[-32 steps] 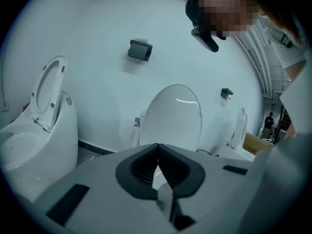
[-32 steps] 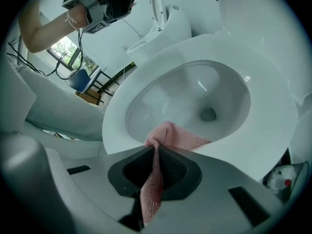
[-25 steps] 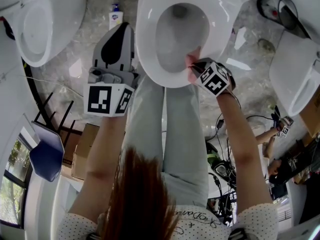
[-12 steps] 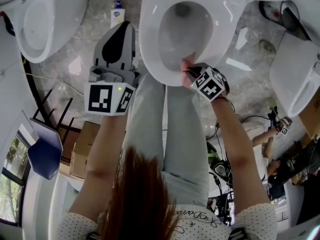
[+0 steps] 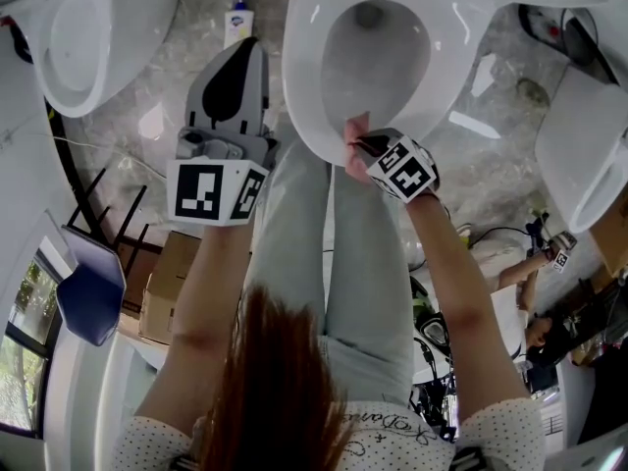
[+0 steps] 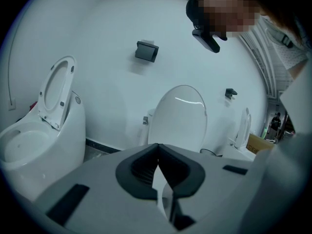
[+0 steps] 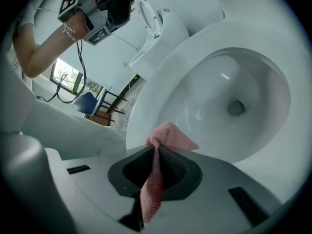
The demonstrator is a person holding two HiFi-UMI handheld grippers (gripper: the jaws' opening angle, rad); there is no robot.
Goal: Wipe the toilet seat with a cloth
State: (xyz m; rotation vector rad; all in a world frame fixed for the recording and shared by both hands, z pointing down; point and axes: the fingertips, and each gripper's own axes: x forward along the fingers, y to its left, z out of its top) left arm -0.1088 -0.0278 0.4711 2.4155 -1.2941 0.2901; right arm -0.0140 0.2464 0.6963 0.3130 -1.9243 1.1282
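A white toilet seat [image 5: 304, 86] rings the open bowl at the top middle of the head view. My right gripper [image 5: 355, 145] is shut on a pink cloth [image 5: 353, 137] and presses it on the seat's near rim. In the right gripper view the pink cloth [image 7: 168, 136] bunches at the jaw tips against the toilet seat [image 7: 156, 101], with a strip hanging back between the jaws. My left gripper [image 5: 228, 77] hangs in the air left of the toilet, jaws shut and holding nothing. The left gripper [image 6: 157, 155] faces a far wall, away from the seat.
A second white toilet [image 5: 78, 37] stands at the left, a third [image 5: 584, 155] at the right. A soap bottle [image 5: 237, 23] stands on the floor between the toilets. A blue chair [image 5: 90, 297] and a cardboard box [image 5: 162, 292] are at the lower left. Cables [image 5: 432, 341] lie on the floor.
My right gripper has slid the pink cloth leftward along the near rim of the seat. The left gripper has hardly moved.
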